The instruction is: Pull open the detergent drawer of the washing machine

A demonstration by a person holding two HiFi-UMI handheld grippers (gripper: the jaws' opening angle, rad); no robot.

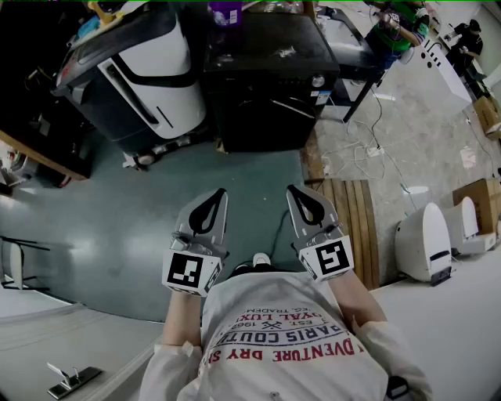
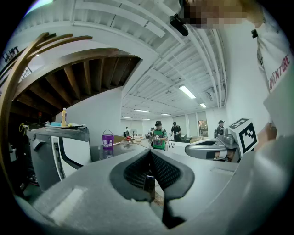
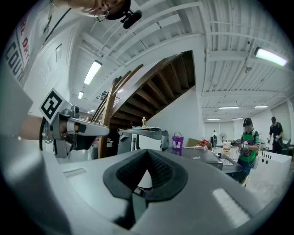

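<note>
Two machines stand ahead on the green floor: a black front-loading washing machine with a knob at its top right, and a black-and-white machine to its left. I cannot make out a detergent drawer on either. My left gripper and right gripper are held side by side in front of the person's chest, pointing level toward the machines and well short of them. Both are shut with nothing between the jaws. The left gripper view shows the pads meeting, and the right gripper view shows the same.
A purple tub sits on the black machine. A wooden pallet lies right of the grippers, with white appliances beyond it. Cables trail on the floor. People stand at the far right.
</note>
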